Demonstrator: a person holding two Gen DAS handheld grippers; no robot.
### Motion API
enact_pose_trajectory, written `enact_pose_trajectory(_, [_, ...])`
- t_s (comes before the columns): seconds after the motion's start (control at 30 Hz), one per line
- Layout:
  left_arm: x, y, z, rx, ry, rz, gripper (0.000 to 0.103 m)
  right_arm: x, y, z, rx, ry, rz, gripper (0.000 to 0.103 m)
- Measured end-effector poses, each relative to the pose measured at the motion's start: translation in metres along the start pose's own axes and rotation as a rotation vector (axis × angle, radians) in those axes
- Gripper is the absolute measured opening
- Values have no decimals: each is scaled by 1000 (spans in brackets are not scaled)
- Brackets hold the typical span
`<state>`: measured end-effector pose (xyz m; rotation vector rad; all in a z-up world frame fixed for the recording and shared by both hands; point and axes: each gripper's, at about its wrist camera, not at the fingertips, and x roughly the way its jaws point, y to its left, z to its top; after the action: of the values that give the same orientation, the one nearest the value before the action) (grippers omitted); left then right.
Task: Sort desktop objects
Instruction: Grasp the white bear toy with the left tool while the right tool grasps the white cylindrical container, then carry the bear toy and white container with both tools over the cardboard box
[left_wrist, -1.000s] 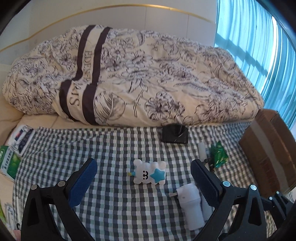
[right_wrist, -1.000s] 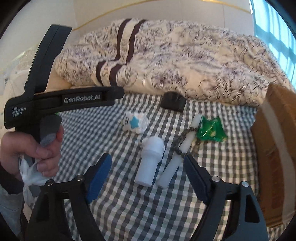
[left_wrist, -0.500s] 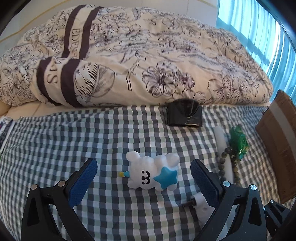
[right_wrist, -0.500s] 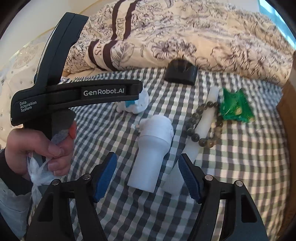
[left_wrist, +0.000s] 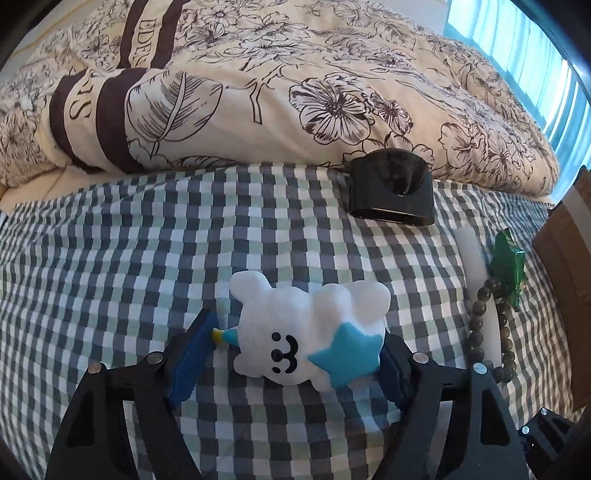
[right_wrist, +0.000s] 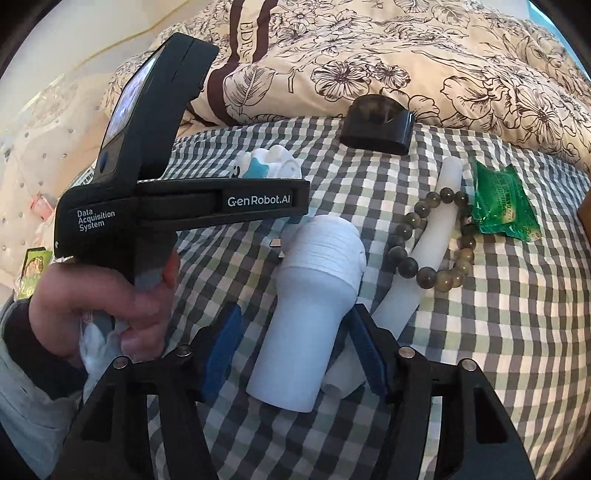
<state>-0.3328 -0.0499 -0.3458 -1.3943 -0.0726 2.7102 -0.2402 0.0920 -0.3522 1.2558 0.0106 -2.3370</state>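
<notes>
A white bear toy with a blue star lies on the checked cloth. My left gripper is shut on it: one pad presses the star side, the other meets its small horn. From the right wrist view the toy peeks over the left gripper's black body. A white cylinder lies between the pads of my right gripper. The right pad touches it and a gap shows at the left pad. Beside it lie a white tube, a bead bracelet and a green packet.
A black holder stands at the cloth's far edge against a flowered quilt. A brown cardboard box borders the right side. A person's hand grips the left gripper's handle. Small packets lie off the cloth at far left.
Both grippers moved forward and down onto their objects. The left jaws narrowed onto the bear toy; the right jaws narrowed around the white cylinder.
</notes>
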Motion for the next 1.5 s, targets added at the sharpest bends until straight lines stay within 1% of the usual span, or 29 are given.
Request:
enact_pose_trajectory(0.03, [-1,1,0,-5,-2,-5,80,0,-1,0,3,-1,-3,51])
enact_pose_trajectory(0.1, [-4,4,0,-16,-7,-8,80,-1,-4,0,17,1,-2,43])
enact_pose_trajectory(0.33, [-26,16,-4,-39,-31,15,79,-8,-8,-1,40,11,11,33])
enact_pose_trajectory(0.47, [-44,12,-2,-32,-52,23,79,-19,-5,-4,46,7,2,32])
enact_pose_trajectory(0.63, [-73,0,5,-20,-108,35,79,-32,-1,-6,47,-2,2,32])
enact_pose_trajectory(0.8, [-103,-8,11,-23,-155,40,79,-56,-4,-4,58,-36,-10,32])
enact_pose_trajectory(1.13, [-172,-25,18,-20,-249,44,79,-115,0,4,57,-129,-45,32])
enact_pose_trajectory(1.43, [-241,-47,20,4,-348,31,80,-181,10,10,41,-235,-88,32])
enact_pose_trajectory(1.5, [-259,-53,18,11,-377,33,80,-199,14,11,31,-262,-109,32])
